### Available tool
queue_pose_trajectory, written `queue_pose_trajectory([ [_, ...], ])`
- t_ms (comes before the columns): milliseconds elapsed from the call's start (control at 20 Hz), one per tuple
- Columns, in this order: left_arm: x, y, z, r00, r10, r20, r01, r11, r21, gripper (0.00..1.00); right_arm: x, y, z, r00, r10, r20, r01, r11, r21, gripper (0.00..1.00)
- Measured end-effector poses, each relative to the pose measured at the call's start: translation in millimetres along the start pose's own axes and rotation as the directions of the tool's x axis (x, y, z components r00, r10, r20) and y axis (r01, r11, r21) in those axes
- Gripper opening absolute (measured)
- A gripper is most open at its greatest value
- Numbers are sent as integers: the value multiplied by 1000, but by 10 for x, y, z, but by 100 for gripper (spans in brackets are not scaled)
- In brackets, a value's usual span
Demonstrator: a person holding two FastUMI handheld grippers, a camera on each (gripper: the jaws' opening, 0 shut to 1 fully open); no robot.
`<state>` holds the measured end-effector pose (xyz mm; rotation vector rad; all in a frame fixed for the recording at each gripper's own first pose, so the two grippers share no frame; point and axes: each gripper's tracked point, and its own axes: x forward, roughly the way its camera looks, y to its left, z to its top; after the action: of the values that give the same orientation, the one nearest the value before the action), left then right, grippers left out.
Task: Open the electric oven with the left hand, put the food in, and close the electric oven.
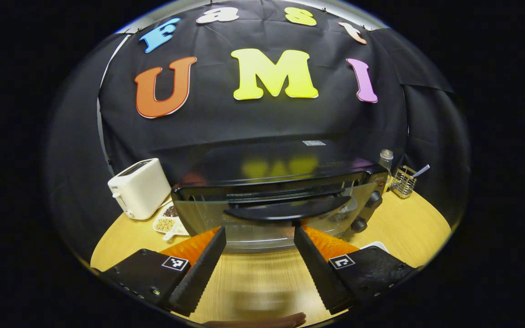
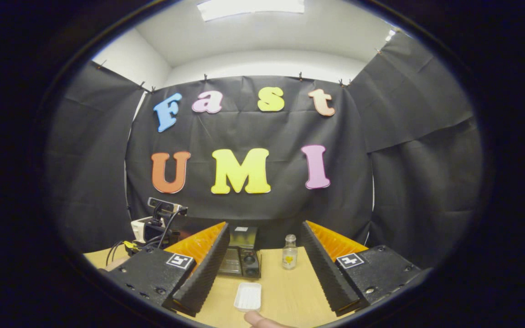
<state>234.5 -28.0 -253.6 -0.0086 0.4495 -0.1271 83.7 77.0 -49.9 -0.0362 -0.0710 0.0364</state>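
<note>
The black electric oven stands straight ahead in the left gripper view, its glass door up against the body. The door's dark handle bar runs across the front. My left gripper is open just below that handle, one fingertip on each side, touching nothing. In the right gripper view the oven is small and farther off. My right gripper hangs open and holds nothing. A small white tray lies on the table below it; I cannot tell what is on it.
A white toaster and a dish of beans sit left of the oven. A glass bottle and a wire basket stand to its right. A camera rig with cables is at the table's left. A fingertip shows at the bottom.
</note>
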Motion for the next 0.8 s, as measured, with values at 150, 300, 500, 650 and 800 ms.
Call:
queue_pose_trajectory([
  [150, -376, -31, 254, 997, -41, 61, 41, 999, -5, 96, -84, 118, 60, 1000, -16, 7, 17, 999, -40, 96],
  [300, -837, -2, 444, 992, -53, 116, 52, 999, 9, 96, -175, 217, 145, 999, -39, 29, 41, 997, -65, 99],
  [500, -1461, -12, 548, 985, -70, 160, 71, 997, -1, 96, -283, 327, 164, 999, -31, 17, 32, 998, -49, 99],
  [650, -1961, 35, 683, 970, -68, 232, 71, 997, -6, 96, -296, 290, 161, 999, -45, 8, 45, 998, -38, 99],
  [800, -2492, 146, 773, 954, -48, 295, 54, 998, -11, 96, -289, 320, 46, 998, -52, -42, 51, 998, -26, 99],
])
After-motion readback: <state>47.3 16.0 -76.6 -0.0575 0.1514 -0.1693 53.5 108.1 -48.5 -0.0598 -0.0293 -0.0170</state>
